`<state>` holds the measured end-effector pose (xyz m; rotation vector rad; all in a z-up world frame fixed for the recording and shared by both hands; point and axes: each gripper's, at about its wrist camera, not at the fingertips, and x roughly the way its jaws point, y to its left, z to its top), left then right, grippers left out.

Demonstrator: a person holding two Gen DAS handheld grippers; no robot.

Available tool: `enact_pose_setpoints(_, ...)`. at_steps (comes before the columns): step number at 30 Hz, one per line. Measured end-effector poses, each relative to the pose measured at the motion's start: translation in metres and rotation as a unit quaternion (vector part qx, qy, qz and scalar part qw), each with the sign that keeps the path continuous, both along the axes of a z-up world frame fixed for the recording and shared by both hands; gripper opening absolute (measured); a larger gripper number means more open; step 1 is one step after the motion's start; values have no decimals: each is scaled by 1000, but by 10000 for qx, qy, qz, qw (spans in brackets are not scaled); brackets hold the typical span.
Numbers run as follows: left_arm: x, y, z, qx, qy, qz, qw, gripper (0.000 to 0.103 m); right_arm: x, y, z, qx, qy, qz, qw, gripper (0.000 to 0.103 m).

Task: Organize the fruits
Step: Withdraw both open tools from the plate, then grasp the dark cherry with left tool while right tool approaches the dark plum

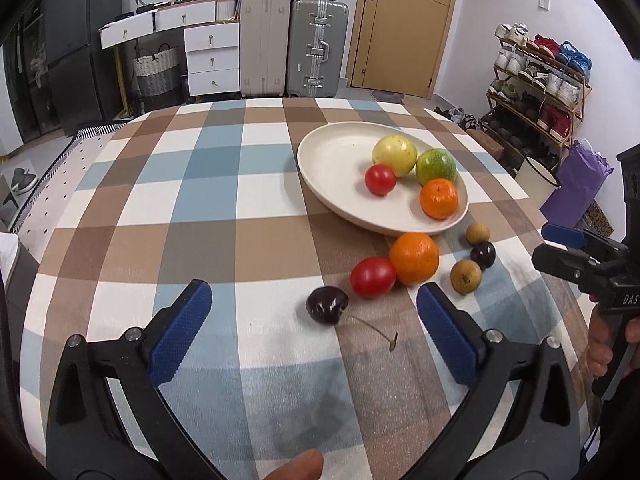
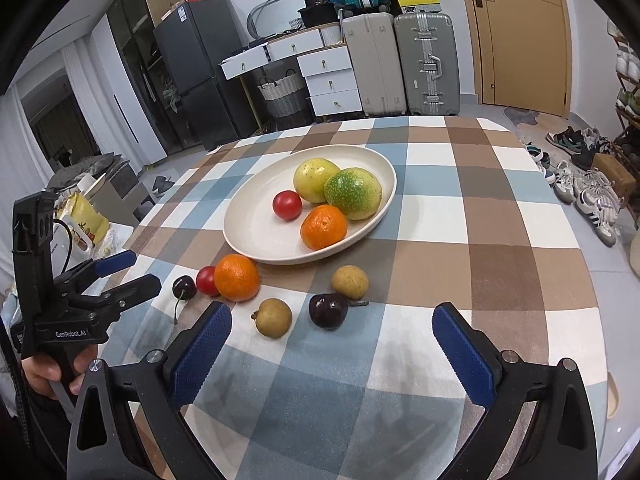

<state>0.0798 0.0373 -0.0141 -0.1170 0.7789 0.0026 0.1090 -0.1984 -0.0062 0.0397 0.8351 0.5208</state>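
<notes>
A cream plate (image 1: 332,160) (image 2: 256,224) holds a yellow fruit (image 1: 394,155), a green fruit (image 1: 436,167), a small tomato (image 1: 380,179) and a mandarin (image 1: 439,198). On the cloth in front of it lie a mandarin (image 1: 414,258) (image 2: 237,278), a tomato (image 1: 373,276) (image 2: 207,280), a stemmed cherry (image 1: 327,305) (image 2: 184,287), two longans (image 2: 273,317) (image 2: 350,282) and a dark cherry (image 2: 328,311). My left gripper (image 1: 314,314) is open, its jaws either side of the stemmed cherry. My right gripper (image 2: 332,340) is open and empty, just short of the dark cherry.
The checked tablecloth (image 1: 208,200) covers a round table. Suitcases (image 1: 318,50), white drawers (image 1: 212,58) and a door (image 1: 404,24) stand behind it. A shoe rack (image 1: 536,88) is at the right. The right gripper shows at the left wrist view's right edge (image 1: 560,246).
</notes>
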Motion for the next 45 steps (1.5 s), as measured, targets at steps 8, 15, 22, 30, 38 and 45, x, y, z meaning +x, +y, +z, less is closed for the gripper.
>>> enact_pose_setpoints(8,-1,3,-14,-73,205,82,9997,102,-1,-6,-14,-128,108,-112,9998,102)
enact_pose_setpoints(15,2,6,-24,-103,315,85,9994,102,0,-12,-23,-191,187,-191,9995,102)
enact_pose_setpoints(22,7,8,-30,-123,407,38,9991,102,6,-16,-24,-221,146,-401,9988,103)
enact_pose_setpoints(30,10,17,-34,-117,481,51,9988,98,18,-13,-31,-385,259,-518,9976,102)
enact_pose_setpoints(38,13,14,-36,-67,475,-48,9988,94,22,2,-36,-702,205,-489,9961,102)
enact_pose_setpoints(45,21,11,-43,79,662,-53,9978,93,25,9,-40,-790,222,-439,9957,102)
